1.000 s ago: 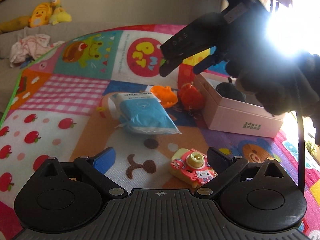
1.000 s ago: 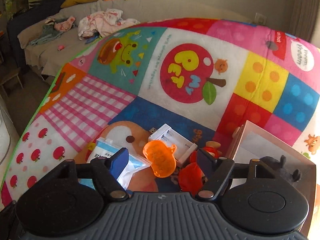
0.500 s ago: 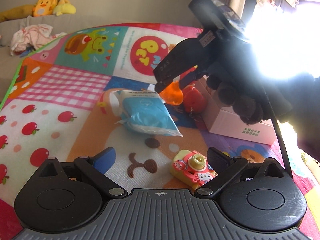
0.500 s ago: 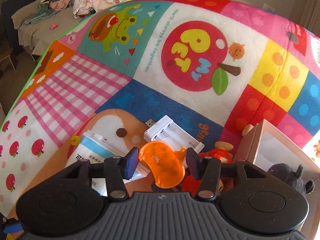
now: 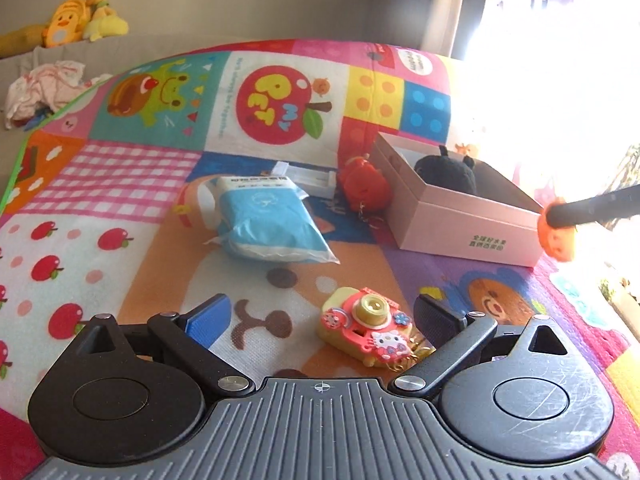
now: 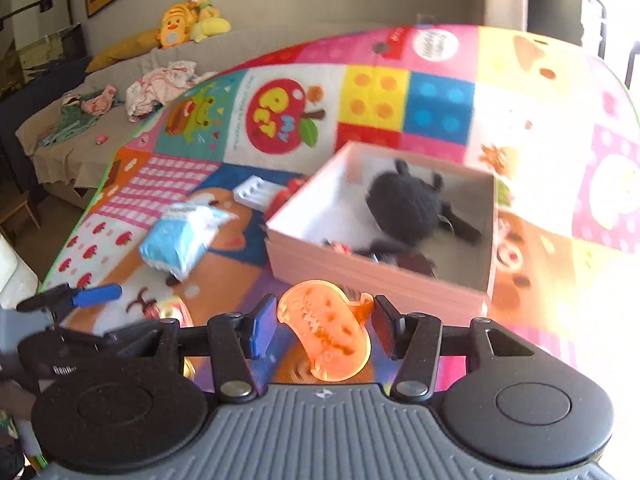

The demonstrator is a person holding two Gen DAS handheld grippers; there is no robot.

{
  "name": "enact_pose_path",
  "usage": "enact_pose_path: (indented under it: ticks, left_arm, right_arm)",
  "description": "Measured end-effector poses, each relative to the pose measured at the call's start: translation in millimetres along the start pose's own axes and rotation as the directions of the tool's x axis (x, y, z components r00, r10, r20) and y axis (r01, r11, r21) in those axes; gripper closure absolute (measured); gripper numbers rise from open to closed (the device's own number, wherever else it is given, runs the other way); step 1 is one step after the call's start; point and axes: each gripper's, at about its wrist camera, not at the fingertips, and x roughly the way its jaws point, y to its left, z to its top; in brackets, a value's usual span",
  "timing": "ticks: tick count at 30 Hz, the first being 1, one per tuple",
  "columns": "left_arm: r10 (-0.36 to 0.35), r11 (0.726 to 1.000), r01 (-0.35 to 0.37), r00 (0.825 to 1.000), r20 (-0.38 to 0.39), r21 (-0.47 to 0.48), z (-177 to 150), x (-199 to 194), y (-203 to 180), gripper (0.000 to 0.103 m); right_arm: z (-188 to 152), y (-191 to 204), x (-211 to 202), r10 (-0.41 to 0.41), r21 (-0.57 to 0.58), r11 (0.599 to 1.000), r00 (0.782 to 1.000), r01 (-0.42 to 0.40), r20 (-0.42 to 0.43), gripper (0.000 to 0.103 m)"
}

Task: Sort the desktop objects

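My right gripper (image 6: pixel 324 330) is shut on a translucent orange toy (image 6: pixel 326 338) and holds it in the air just in front of the near wall of the pink box (image 6: pixel 360 276). The left wrist view shows the same orange toy (image 5: pixel 558 238) at the box's near right corner, under one of the right fingers (image 5: pixel 592 210). A black plush (image 6: pixel 404 204) lies inside the box. My left gripper (image 5: pixel 320 316) hangs open low over the mat, with a pink and yellow toy camera (image 5: pixel 368 326) between its fingers, untouched.
On the colourful play mat (image 5: pixel 120 184) lie a blue tissue pack (image 5: pixel 272 220), a white charger (image 5: pixel 312 178) and a red toy (image 5: pixel 364 188) left of the box. A sofa (image 6: pixel 120 80) with clothes and plush toys stands behind. Strong glare hides the right side.
My right gripper closed on the orange toy, lifted it off the mat and carried it right, to the front of the pink box. The left gripper has stayed where it was.
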Motion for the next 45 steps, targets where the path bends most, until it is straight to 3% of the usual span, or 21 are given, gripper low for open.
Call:
enact_pose_path:
  ticks: [3, 6, 11, 12, 16, 20, 26, 28, 32, 37, 42, 45]
  left_arm:
    - [-0.071, 0.997, 0.071, 0.995, -0.068, -0.007, -3.0, 6.4, -15.0, 0.002]
    - [-0.097, 0.994, 0.100, 0.990, -0.103, 0.031, -5.8, 13.6, -38.4, 0.002]
    - [-0.148, 0.978, 0.167, 0.978, -0.145, 0.128, -6.5, 33.1, -74.3, 0.002]
    - [-0.159, 0.974, 0.181, 0.975, -0.155, 0.139, -5.7, 36.6, -80.3, 0.002]
    - [-0.215, 0.955, 0.241, 0.964, -0.154, 0.174, -2.7, 31.9, -93.4, 0.002]
    - [-0.162, 0.960, 0.194, 0.974, -0.160, 0.203, -2.7, 28.3, -93.6, 0.002]
    - [-0.015, 0.978, 0.048, 0.987, -0.161, 0.202, 3.5, 36.5, -85.1, 0.002]
    - [0.006, 0.979, 0.026, 0.987, -0.158, 0.200, 5.9, 39.1, -82.2, 0.002]
    - [0.044, 0.980, -0.012, 0.987, -0.154, 0.200, 7.3, 45.9, -77.4, 0.002]
    - [0.022, 0.980, 0.011, 0.986, -0.163, 0.198, 5.9, 55.3, -77.7, 0.002]
    - [-0.078, 0.970, 0.113, 0.983, -0.167, 0.215, 5.9, 57.3, -89.3, 0.002]
    - [-0.067, 0.966, 0.102, 0.986, -0.152, 0.238, 4.0, 57.2, -95.3, 0.007]
  right_arm:
    - [-39.2, -18.3, -4.6, -0.056, 0.053, 0.997, 0.998, 0.057, -0.020, 0.052]
    - [-60.7, -30.2, -7.6, -0.055, 0.109, 0.992, 0.998, 0.056, -0.012, 0.052]
    - [-75.9, -33.6, 0.5, -0.058, 0.134, 0.989, 0.998, 0.056, 0.009, 0.049]
    - [-77.8, -33.4, 1.7, -0.059, 0.137, 0.989, 0.998, 0.056, 0.012, 0.047]
    - [-85.8, -28.8, -2.2, -0.087, 0.107, 0.991, 0.994, 0.080, 0.059, 0.023]
    - [-91.8, -27.5, -2.5, -0.073, 0.105, 0.992, 0.993, 0.064, 0.087, 0.017]
    - [-100.3, -14.5, 10.1, -0.103, 0.064, 0.993, 0.992, 0.098, 0.074, 0.016]
    - [-101.4, -8.9, 7.1, -0.106, 0.035, 0.994, 0.990, 0.103, 0.098, 0.002]
    - [-100.4, -5.2, 8.3, -0.116, 0.017, 0.993, 0.988, 0.115, 0.097, 0.000]
    - [-99.3, -10.4, 11.4, -0.122, 0.046, 0.992, 0.989, 0.119, 0.082, 0.000]
    - [-100.2, -10.0, 11.6, -0.131, 0.050, 0.991, 0.988, 0.127, 0.081, 0.000]
    - [-99.5, -11.0, 12.8, -0.136, 0.057, 0.990, 0.988, 0.132, 0.076, 0.000]
